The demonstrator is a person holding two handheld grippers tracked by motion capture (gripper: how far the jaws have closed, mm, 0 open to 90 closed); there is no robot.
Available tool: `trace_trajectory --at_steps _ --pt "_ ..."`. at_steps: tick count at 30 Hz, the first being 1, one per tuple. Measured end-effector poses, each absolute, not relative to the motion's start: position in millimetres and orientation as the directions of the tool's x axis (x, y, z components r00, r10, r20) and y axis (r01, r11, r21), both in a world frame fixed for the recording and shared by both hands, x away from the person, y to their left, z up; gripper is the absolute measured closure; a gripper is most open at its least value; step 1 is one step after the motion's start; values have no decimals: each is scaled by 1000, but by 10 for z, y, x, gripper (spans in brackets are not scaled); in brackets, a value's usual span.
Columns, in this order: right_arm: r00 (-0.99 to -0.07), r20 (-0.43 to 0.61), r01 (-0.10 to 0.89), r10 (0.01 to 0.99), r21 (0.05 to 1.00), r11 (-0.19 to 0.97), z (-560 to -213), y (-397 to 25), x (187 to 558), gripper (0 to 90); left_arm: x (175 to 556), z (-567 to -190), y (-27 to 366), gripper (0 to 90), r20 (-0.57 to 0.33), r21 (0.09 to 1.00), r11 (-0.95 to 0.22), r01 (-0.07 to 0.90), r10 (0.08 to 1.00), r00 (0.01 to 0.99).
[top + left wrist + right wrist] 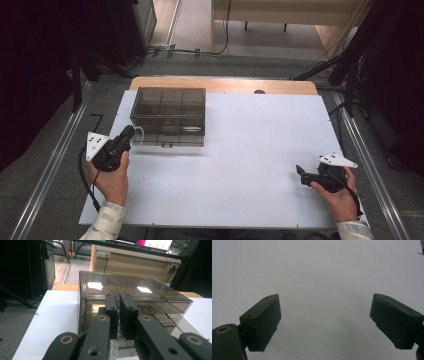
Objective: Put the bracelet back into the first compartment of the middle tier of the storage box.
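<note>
Box [169,116], smoked plastic, compartmented: far-left on table [250,165]. Left gripper [131,133] at its near-left corner, clenched on 1 clear loop there; pull straight, steadily. Right gripper [300,176] well right of box, released.

Three cameras: one fixed above, one carried on each gripper.
The white table [240,165] is seen whole from high up, looking forward and down. The tinted box [130,297] is viewed close and low along the left gripper [118,312]; bare tabletop [322,277] is viewed closely past the right gripper [325,322]. The box [169,116] is shared with the high view.
</note>
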State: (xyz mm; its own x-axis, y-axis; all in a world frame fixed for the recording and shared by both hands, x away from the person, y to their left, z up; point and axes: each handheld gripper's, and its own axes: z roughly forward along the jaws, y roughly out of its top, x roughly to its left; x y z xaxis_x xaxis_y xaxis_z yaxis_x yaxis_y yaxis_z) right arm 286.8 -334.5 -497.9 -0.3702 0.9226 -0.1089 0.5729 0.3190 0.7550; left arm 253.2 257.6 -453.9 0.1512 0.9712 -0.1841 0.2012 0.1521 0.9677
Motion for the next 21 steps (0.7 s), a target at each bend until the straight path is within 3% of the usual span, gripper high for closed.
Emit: trace_trajectory --at_steps 21 --pt "-371 -112 577 922 750 323 -4991 -3334 2873 86 2685 -4530 2528 868 -182 968 148 205 970 159"
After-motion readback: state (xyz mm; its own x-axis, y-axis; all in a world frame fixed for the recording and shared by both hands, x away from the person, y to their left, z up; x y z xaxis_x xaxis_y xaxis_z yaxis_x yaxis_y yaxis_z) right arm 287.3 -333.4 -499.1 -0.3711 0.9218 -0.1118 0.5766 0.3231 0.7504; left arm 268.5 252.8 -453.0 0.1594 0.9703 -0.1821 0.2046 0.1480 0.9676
